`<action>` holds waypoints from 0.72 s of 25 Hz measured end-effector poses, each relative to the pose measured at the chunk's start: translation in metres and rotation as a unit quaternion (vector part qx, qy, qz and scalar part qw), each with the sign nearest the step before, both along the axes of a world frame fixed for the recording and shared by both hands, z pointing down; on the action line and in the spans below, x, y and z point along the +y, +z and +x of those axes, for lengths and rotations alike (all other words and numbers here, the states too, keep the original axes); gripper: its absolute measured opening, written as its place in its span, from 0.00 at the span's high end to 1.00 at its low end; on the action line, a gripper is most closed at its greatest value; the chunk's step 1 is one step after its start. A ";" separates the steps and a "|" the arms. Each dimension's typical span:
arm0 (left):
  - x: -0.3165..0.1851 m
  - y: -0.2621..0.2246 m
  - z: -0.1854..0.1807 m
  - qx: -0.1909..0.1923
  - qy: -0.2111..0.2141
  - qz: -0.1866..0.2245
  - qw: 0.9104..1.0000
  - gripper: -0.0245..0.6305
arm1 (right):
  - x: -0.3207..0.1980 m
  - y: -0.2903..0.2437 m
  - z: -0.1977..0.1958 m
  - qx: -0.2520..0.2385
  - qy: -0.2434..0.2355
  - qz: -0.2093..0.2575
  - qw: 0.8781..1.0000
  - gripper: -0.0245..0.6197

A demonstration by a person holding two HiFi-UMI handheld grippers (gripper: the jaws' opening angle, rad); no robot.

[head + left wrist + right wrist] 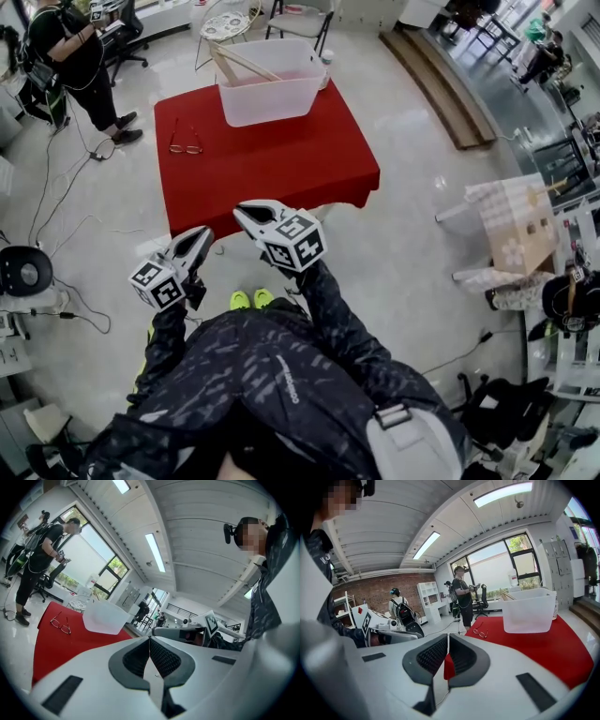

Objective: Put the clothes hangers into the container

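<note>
1. The left gripper [201,236] and right gripper [240,212] are both closed on nothing. They are held before the person's body, short of the red table [281,173], likely because no hanger lies outside to fetch.
2. Wooden clothes hangers [240,64] lean inside the translucent container [272,105] near the table's far edge; I cannot count them.
3. Eyeglasses [185,146] lie near the left edge, and the cloth's near half offers open room.

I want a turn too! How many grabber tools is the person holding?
2. The left tool hangs just short of the red table's front edge. The right tool is beside it, slightly nearer the table. Both are shut, holding nothing.
</note>
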State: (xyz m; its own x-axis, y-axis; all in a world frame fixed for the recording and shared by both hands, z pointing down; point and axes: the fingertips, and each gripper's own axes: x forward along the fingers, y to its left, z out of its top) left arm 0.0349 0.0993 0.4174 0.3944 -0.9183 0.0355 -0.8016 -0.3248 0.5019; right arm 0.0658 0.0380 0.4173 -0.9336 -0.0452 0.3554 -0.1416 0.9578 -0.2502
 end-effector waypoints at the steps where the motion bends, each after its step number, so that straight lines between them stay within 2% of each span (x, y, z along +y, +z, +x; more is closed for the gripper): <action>1: 0.001 -0.001 -0.004 -0.005 0.002 0.002 1.000 0.95 | 0.000 -0.002 -0.005 -0.001 0.002 0.006 1.000 0.93; 7: 0.004 -0.003 -0.015 -0.006 0.010 0.007 1.000 0.95 | 0.012 -0.006 -0.016 0.001 -0.003 0.032 0.999 0.94; 18: 0.008 -0.001 -0.033 -0.011 0.018 0.008 1.000 0.95 | 0.019 -0.003 -0.033 0.005 -0.001 0.040 0.999 0.94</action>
